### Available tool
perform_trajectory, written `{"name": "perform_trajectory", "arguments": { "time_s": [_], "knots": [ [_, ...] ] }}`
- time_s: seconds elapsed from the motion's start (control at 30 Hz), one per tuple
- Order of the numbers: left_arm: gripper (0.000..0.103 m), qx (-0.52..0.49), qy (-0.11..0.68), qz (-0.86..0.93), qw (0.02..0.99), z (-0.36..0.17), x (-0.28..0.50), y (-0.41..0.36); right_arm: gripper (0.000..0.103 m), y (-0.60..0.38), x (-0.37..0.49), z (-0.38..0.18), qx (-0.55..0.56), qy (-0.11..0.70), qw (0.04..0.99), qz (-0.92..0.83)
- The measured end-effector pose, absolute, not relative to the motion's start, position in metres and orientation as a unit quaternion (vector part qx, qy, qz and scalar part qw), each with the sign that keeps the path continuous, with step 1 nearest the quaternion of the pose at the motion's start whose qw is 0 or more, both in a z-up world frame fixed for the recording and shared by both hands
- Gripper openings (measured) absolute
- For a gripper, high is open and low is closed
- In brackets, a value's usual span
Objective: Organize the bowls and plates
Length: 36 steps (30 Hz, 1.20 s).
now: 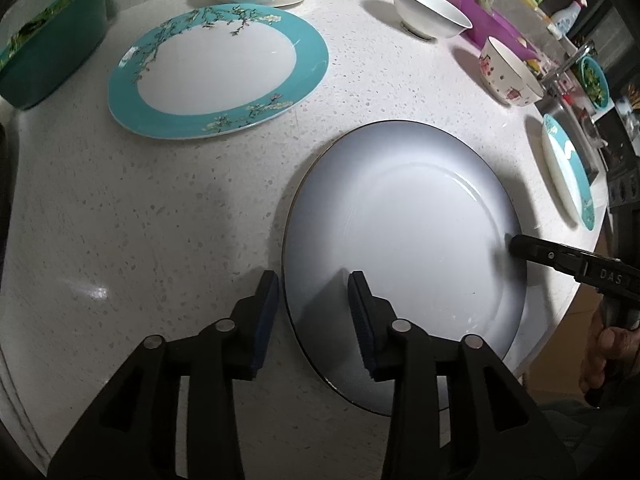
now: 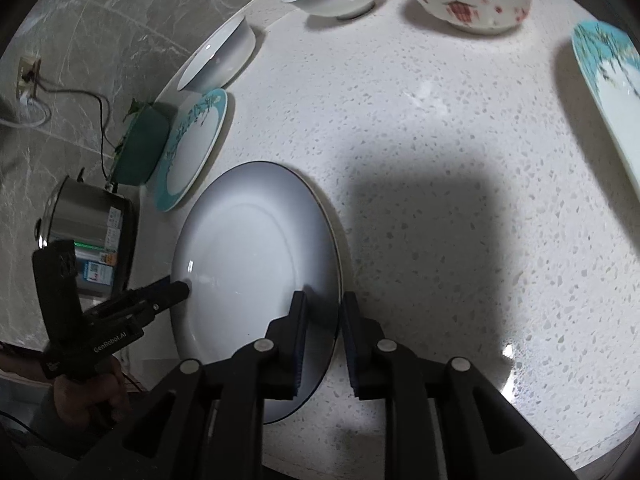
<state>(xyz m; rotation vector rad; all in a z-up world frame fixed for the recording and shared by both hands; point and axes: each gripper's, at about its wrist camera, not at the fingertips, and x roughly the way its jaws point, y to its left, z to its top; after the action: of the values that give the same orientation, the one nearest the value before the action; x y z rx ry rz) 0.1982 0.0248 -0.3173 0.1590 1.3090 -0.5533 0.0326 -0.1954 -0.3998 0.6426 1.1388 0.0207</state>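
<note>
Both grippers straddle opposite rims of the grey-white plate (image 1: 400,264) on the counter (image 1: 160,220); left gripper (image 1: 314,292) gapes wide; right gripper (image 2: 322,312) narrower, unclamped.

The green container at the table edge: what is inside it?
Leafy greens stick out above the rim of the green container; the left wrist view shows only these top leaves. Its wall hides whatever lies lower, so its deeper contents cannot be seen.

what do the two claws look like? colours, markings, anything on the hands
Both are matte black plastic with silver round pivot pins and dark blue ribbed pads. The left claw has "GenRobot.AI" in white on its body; the right claw shows "DAS". Bare hand grips the handle.
</note>
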Motion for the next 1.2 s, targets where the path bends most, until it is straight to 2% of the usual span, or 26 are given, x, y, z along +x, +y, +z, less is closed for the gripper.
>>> {"name": "perform_trajectory", "arguments": {
  "time_s": [0.07,0.13,0.17,0.2,0.27,0.43,0.5,0.57,0.63,0.77,0.83,0.9,1.2],
  "knots": [
    [0.046,0.075,0.598,-0.250,0.757,-0.318,0.197,0.023,0.023,-0.192,0.032,-0.399,0.284,0.531,0.799,0.006],
    [0.049,0.076,0.597,-0.246,0.760,-0.318,0.197,0.024,0.026,-0.188,0.032,-0.397,0.267,0.531,0.804,0.005],
    [0.053,0.074,0.597,-0.243,0.761,-0.319,0.198,0.025,0.032,-0.187,0.032,-0.396,0.264,0.530,0.806,0.005],
    [0.055,0.073,0.597,-0.240,0.762,-0.319,0.198,0.027,0.035,-0.186,0.032,-0.395,0.260,0.528,0.809,0.004],
    [0.056,0.068,0.593,-0.237,0.767,-0.316,0.199,0.031,0.049,-0.186,0.032,-0.393,0.249,0.525,0.814,-0.001],
    [0.065,0.049,0.572,-0.236,0.784,-0.296,0.211,0.049,0.052,-0.203,0.030,-0.382,0.263,0.508,0.820,-0.015],
    [0.073,0.033,0.560,-0.243,0.792,-0.282,0.226,0.061,0.059,-0.219,0.031,-0.367,0.276,0.487,0.828,-0.017],
    [0.078,0.013,0.547,-0.243,0.801,-0.266,0.246,0.078,0.072,-0.236,0.036,-0.347,0.282,0.462,0.840,-0.014],
    [0.080,0.005,0.535,-0.233,0.812,-0.253,0.266,0.090,0.073,-0.248,0.045,-0.328,0.289,0.440,0.850,-0.007],
    [0.091,-0.038,0.514,-0.233,0.825,-0.236,0.310,0.103,0.094,-0.260,0.086,-0.292,0.321,0.395,0.860,0.035],
    [0.097,-0.042,0.517,-0.238,0.821,-0.236,0.326,0.100,0.102,-0.253,0.118,-0.287,0.328,0.398,0.854,0.068],
    [0.103,-0.049,0.524,-0.242,0.815,-0.240,0.343,0.096,0.103,-0.235,0.155,-0.290,0.336,0.408,0.841,0.113],
    [0.103,-0.047,0.555,-0.218,0.801,-0.280,0.374,0.095,0.103,-0.190,0.244,-0.341,0.316,0.475,0.801,0.180]
  ]
}}
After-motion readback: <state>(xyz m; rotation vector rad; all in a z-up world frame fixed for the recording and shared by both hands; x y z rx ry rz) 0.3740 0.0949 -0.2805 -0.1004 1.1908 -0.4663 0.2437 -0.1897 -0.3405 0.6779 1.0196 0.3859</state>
